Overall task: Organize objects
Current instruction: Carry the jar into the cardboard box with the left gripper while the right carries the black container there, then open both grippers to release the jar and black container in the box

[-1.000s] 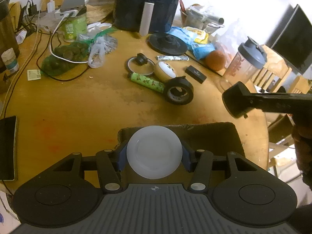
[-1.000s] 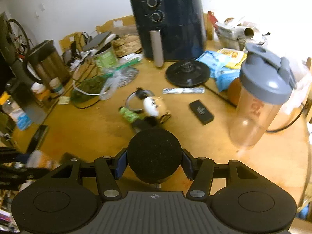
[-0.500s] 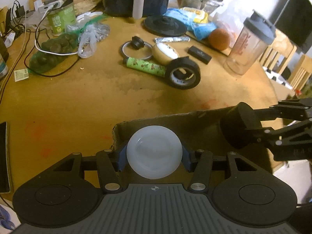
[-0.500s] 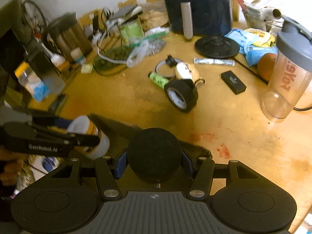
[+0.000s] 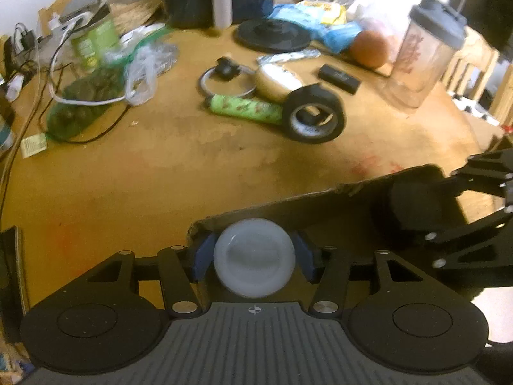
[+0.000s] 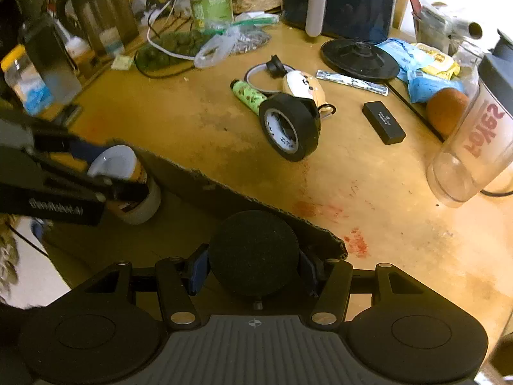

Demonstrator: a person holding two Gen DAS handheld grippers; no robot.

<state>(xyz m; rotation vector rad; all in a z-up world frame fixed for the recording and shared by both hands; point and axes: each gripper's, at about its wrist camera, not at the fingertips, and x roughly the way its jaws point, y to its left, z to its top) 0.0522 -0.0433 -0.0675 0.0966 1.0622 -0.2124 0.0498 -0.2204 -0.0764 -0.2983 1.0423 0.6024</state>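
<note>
Both claws are clamped on round-topped containers above an open brown cardboard box (image 6: 256, 203) that stands at the near edge of the worn yellow wooden table (image 5: 160, 166). Left claw (image 5: 254, 261) grips, between its blue pads (image 5: 202, 258), a jar with a white round lid (image 5: 254, 263); in the right wrist view the same jar shows an orange-and-white label (image 6: 128, 176) and hangs tilted over the left part of the box, with the left claw (image 6: 105, 178) reaching in from the left edge. Right claw (image 6: 253, 264) is closed on a black round-topped matte container (image 6: 253, 253), held over the box's right end, just inside its torn corner; in the left wrist view that container (image 5: 412, 211) appears dark and blurred at the right, below the box's far rim (image 5: 320, 197).

Farther out on the table, well apart from the box, lies a cluster: a black roll of tape (image 6: 290, 126) standing on edge, touching a green printed tube (image 6: 248, 94) and a cream rounded case with a cartoon face (image 6: 303, 86), with a metal ring with a black knob (image 6: 272, 67) just behind them. A small black rectangular box (image 6: 383, 122) lies to the right of the cluster, near an orange fruit (image 6: 445, 112) and a clear shaker bottle with red lettering (image 6: 474, 154). A dark air fryer (image 6: 340, 0) stands at the back of the table, a black round disc (image 6: 359, 59) in front of it.
</note>
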